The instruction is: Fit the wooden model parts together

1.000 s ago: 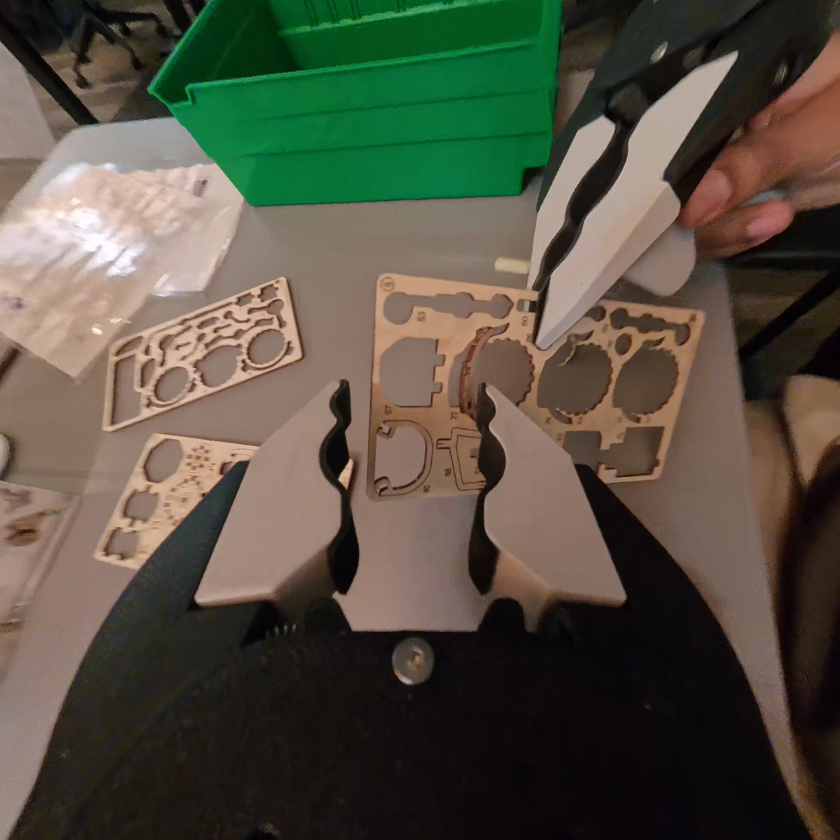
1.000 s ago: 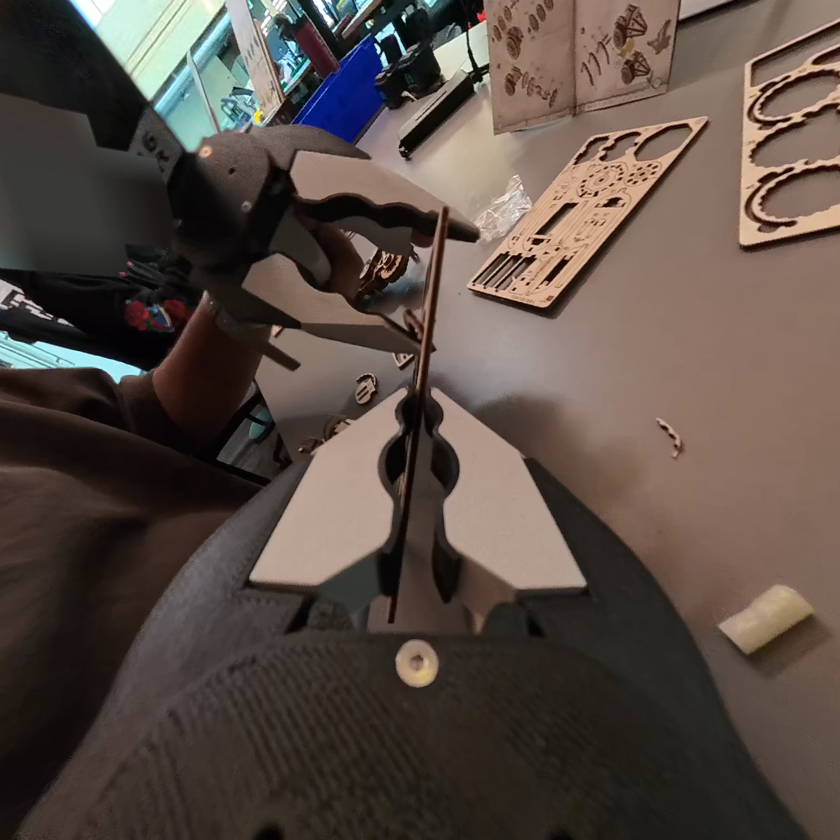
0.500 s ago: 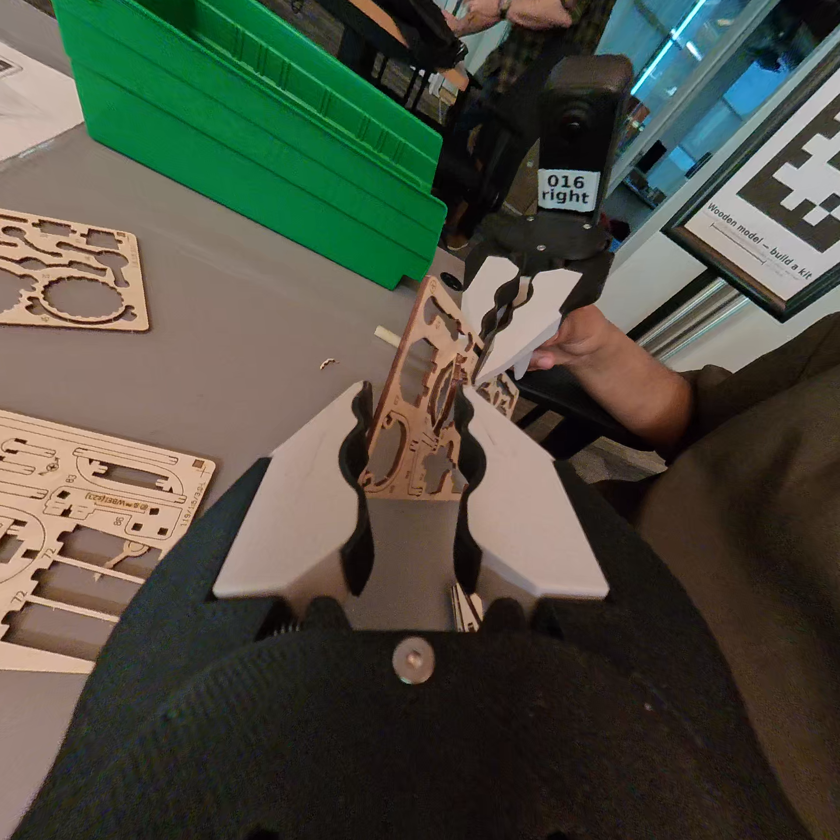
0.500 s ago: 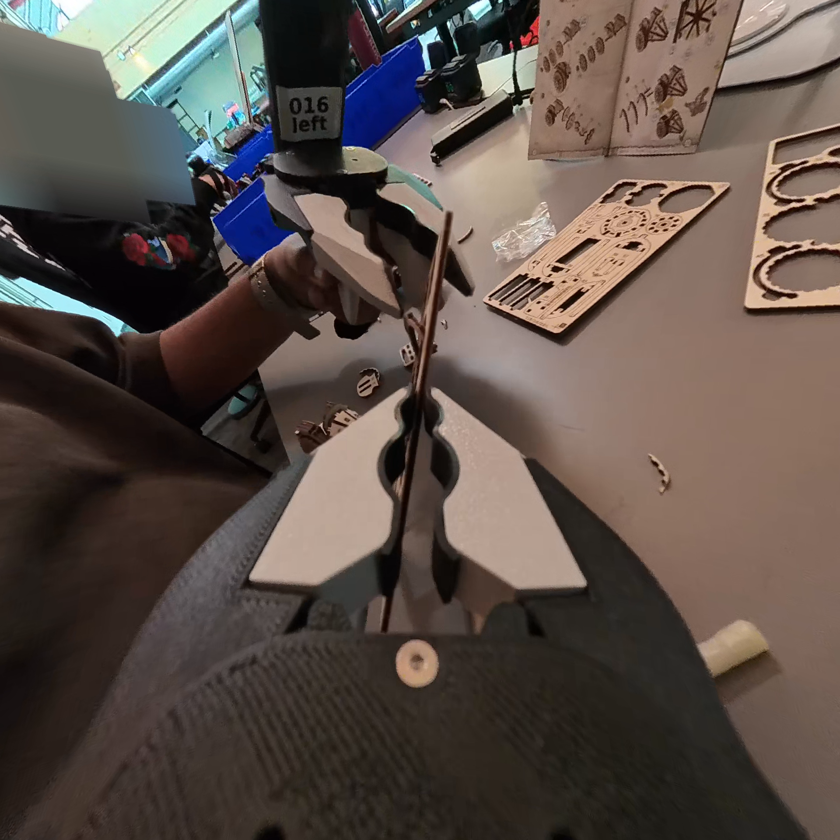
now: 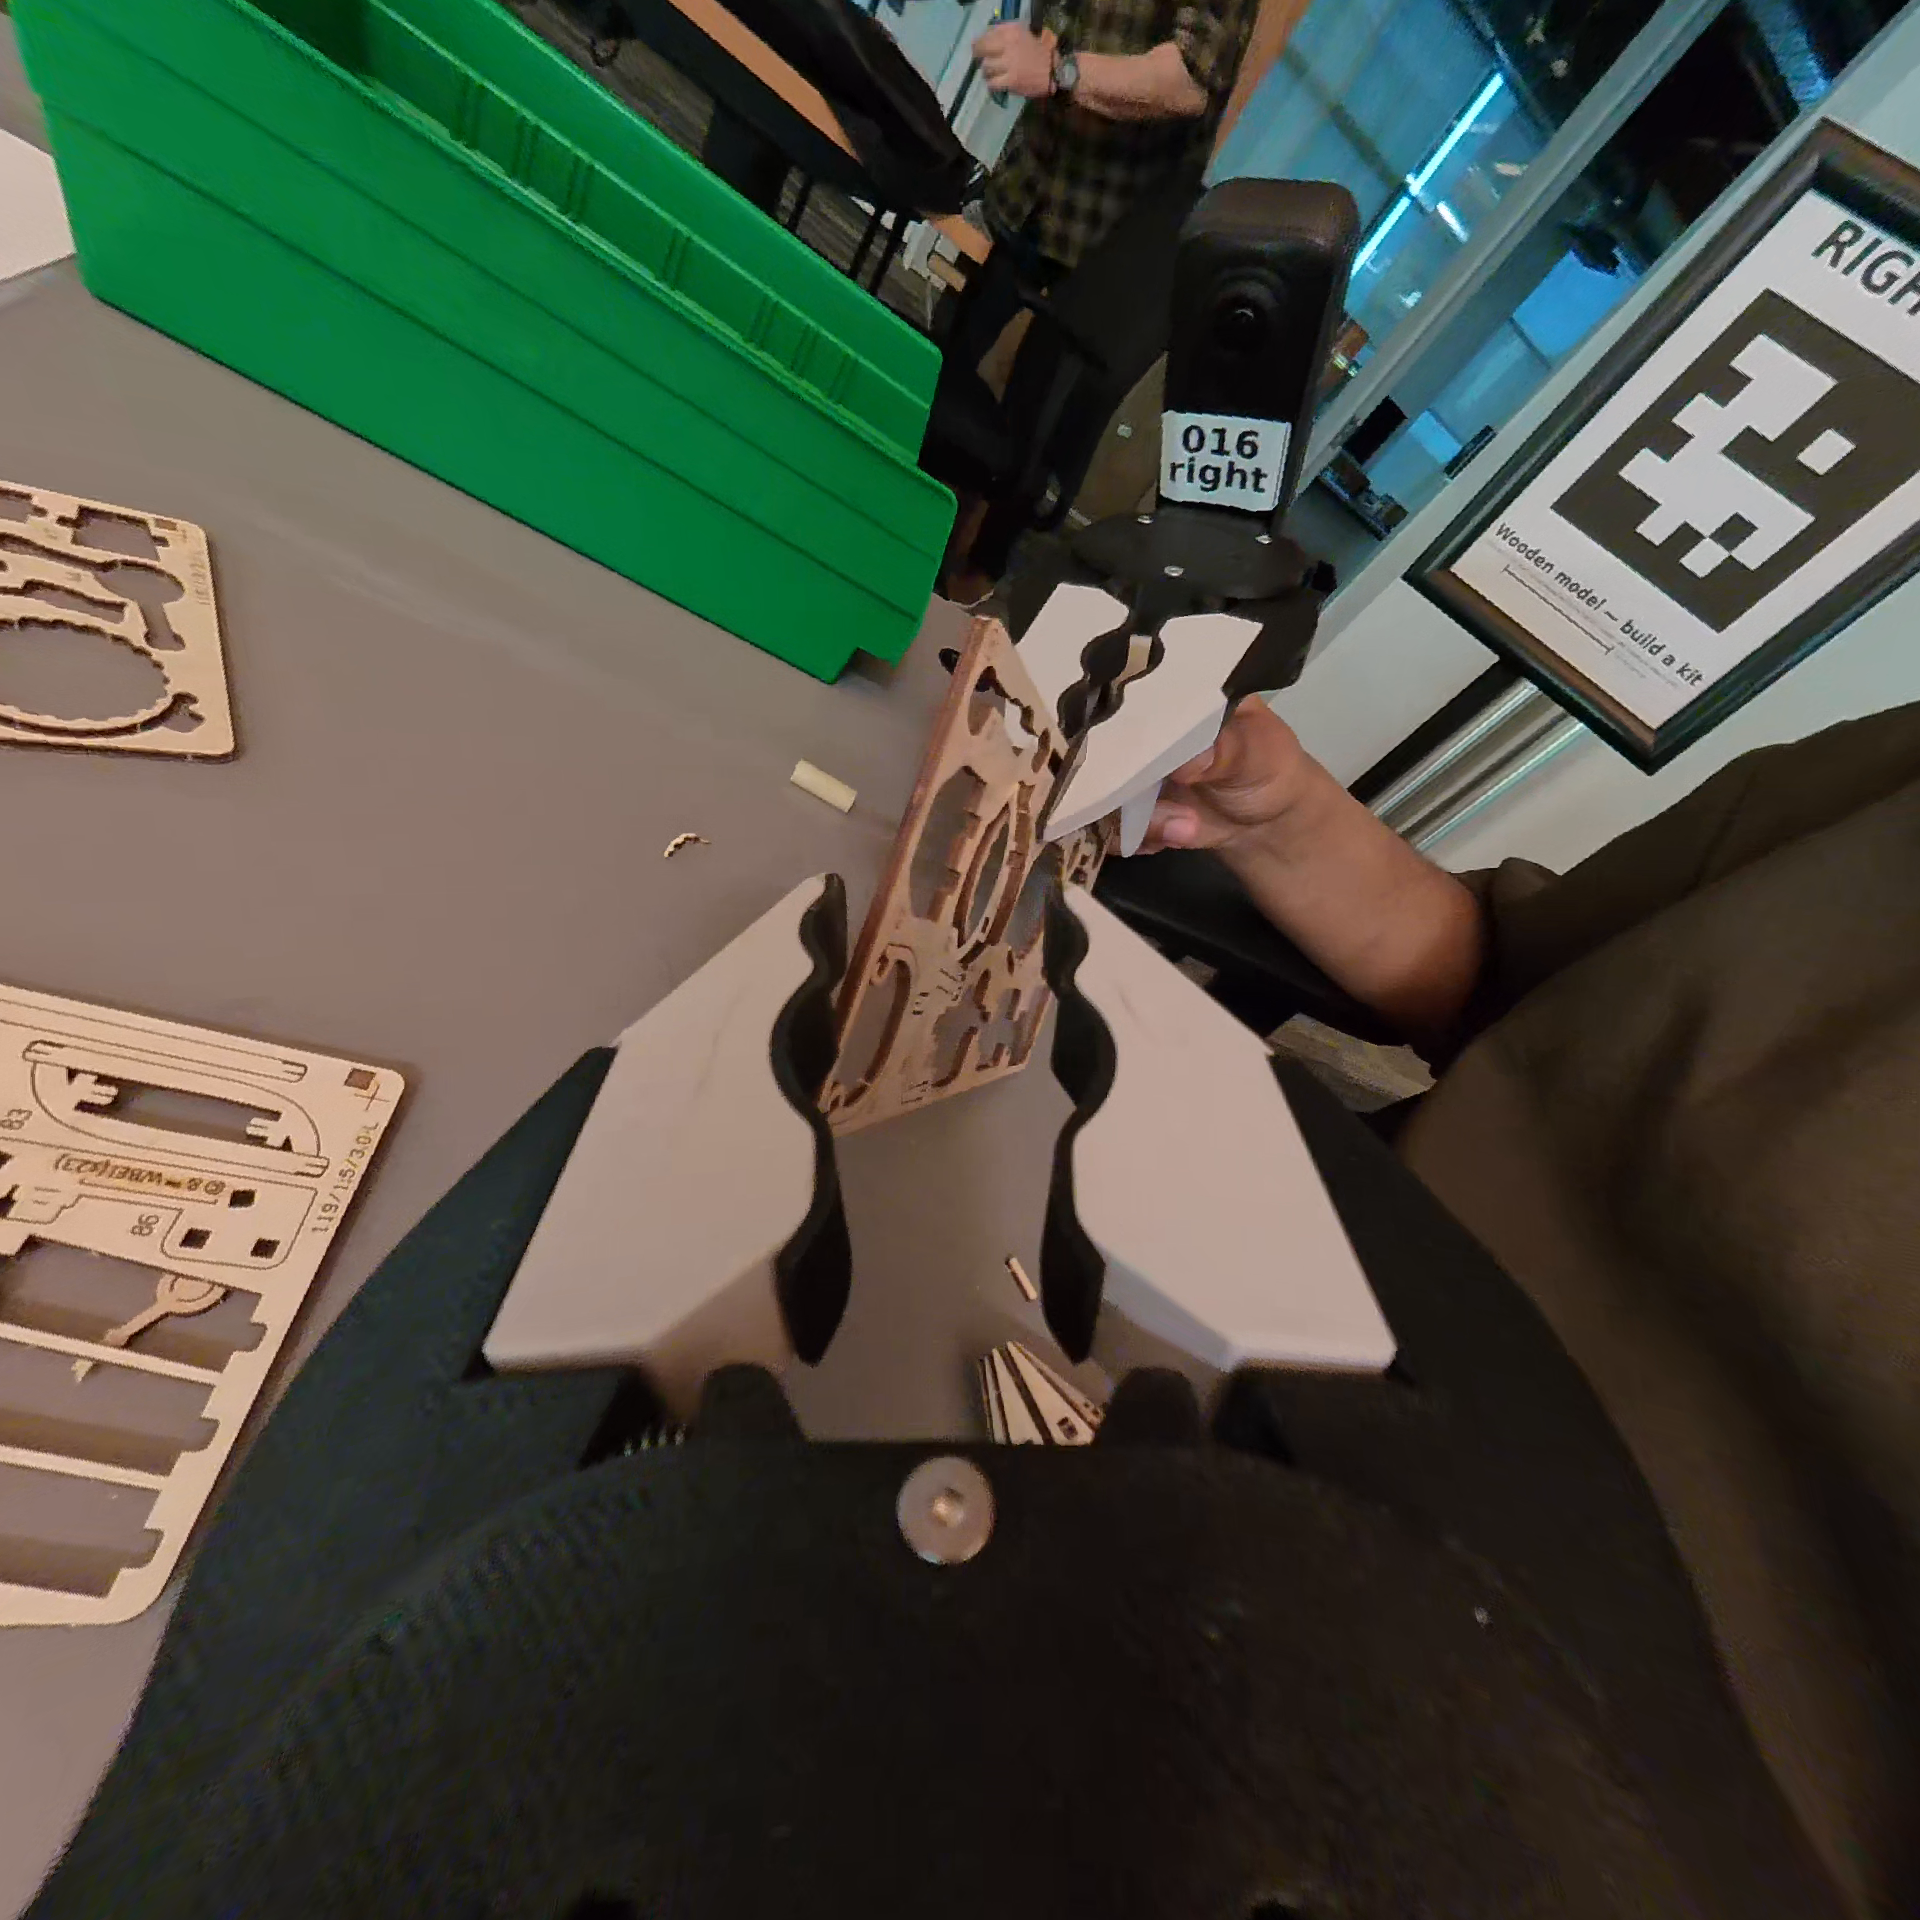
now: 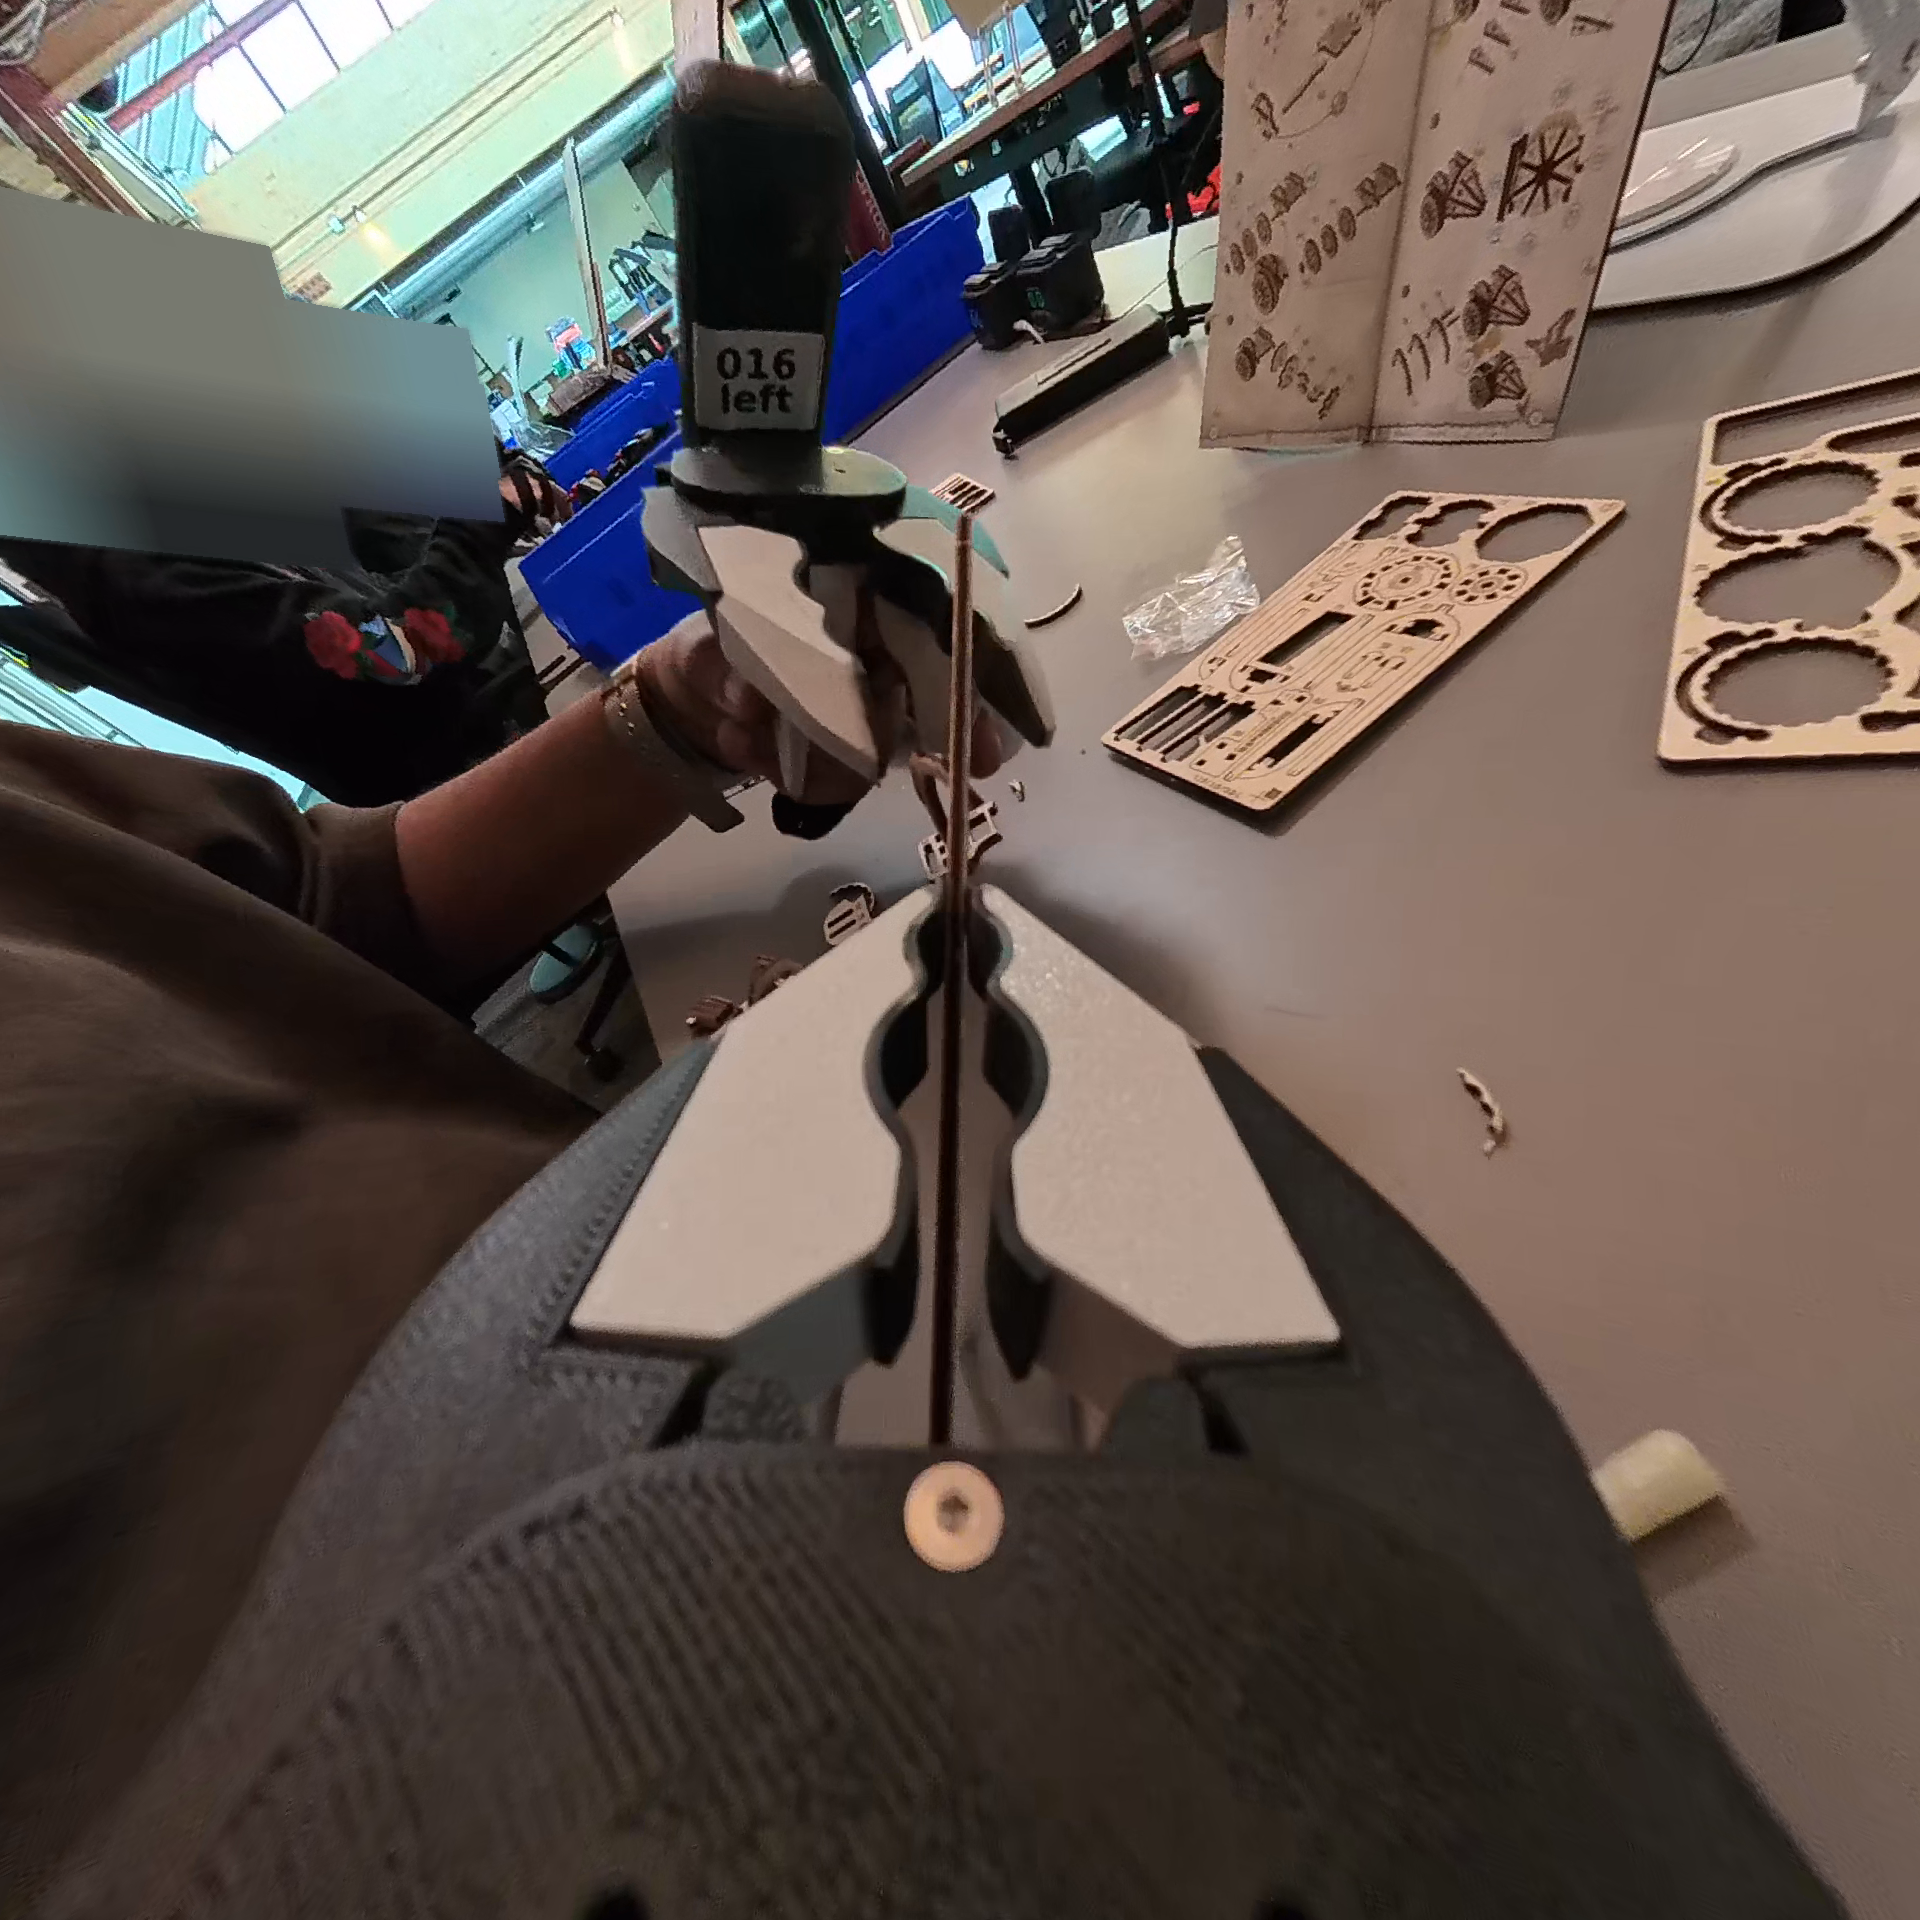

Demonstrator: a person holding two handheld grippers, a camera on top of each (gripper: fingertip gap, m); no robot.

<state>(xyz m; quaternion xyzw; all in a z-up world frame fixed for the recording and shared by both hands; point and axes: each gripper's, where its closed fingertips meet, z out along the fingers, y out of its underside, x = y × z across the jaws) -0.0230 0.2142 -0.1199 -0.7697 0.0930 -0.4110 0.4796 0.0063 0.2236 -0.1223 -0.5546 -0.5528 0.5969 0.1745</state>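
the right gripper, clamped on the wooden parts sheet, has lifted it upright off the worktop near its right edge; the left gripper, fingers apart, now straddles it, ready to free a part.

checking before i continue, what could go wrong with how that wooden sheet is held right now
1. The right gripper pinches the thin wooden sheet on edge, so it may flex or snap at its cutouts.
2. The open left gripper straddles the sheet; closing off-centre could twist it loose.
3. Freed parts could drop off the table edge.
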